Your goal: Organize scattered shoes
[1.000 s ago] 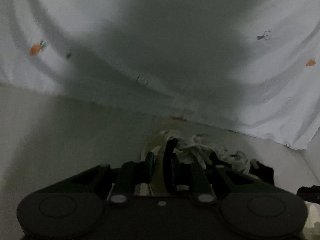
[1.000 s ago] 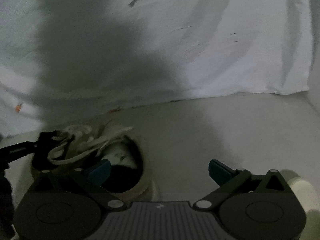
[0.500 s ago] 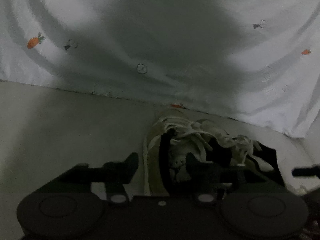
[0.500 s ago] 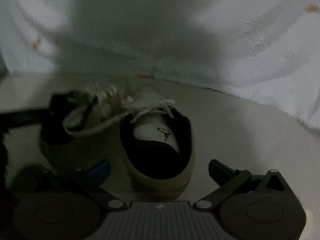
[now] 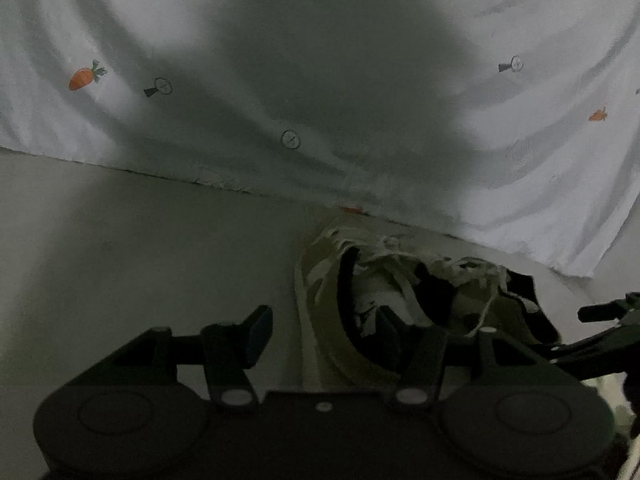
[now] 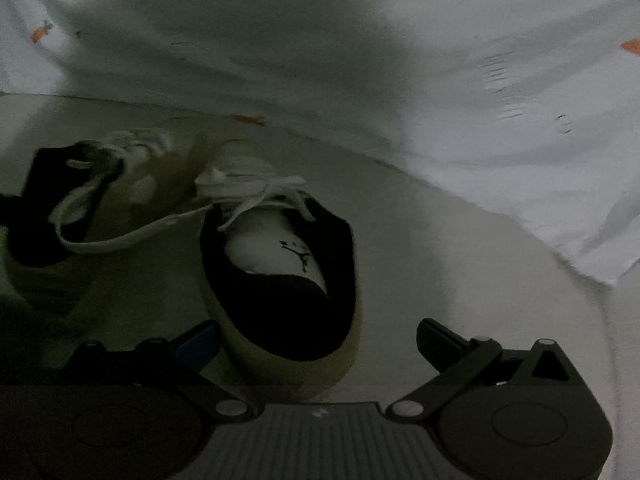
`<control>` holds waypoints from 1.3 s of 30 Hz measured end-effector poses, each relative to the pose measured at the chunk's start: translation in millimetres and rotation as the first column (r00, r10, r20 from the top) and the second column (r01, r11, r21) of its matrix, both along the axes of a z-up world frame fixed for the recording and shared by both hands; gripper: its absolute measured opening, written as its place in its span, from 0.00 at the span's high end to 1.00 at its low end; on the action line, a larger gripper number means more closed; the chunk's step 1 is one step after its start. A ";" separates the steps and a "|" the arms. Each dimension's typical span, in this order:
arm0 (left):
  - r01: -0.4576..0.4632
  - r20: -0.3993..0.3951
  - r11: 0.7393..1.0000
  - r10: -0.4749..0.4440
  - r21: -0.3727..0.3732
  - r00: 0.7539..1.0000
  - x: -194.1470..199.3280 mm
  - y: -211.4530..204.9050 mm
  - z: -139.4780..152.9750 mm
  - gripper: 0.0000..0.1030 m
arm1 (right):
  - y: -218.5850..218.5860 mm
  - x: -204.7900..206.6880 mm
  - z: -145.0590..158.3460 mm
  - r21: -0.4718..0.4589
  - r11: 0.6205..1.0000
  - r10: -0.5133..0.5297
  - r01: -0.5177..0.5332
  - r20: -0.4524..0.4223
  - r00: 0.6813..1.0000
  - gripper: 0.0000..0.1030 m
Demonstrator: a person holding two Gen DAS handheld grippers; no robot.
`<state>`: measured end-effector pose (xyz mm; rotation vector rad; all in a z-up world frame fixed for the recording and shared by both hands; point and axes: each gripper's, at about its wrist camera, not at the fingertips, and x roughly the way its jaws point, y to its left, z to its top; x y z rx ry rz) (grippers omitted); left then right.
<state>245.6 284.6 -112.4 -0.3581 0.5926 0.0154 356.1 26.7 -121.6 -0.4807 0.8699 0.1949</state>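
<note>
I see two cream low-top sneakers with black padded linings side by side on a pale smooth floor (image 6: 460, 260), toes toward a white draped cloth printed with small orange carrots (image 5: 120, 40). The right-hand sneaker (image 6: 280, 280) holds only its white insole (image 6: 276, 246), printed with a small black jumping-figure logo; I can read no lettering. Its flat off-white laces lie loose across the tongue, one trailing toward the left-hand sneaker (image 6: 80, 208), which is blurred in that view. My right gripper (image 6: 318, 340) is spread wide, its heel between the fingers, touching neither. My left gripper (image 5: 322, 330) is released too, one finger outside the left-hand sneaker (image 5: 340, 320), the other over its opening.
</note>
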 end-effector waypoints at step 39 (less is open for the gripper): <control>0.087 -0.026 0.996 -0.088 -0.019 0.996 9.6 -25.1 5.5 0.39 | -16.7 109.0 -44.6 0.339 0.896 -0.277 0.285 -0.074 0.958 0.05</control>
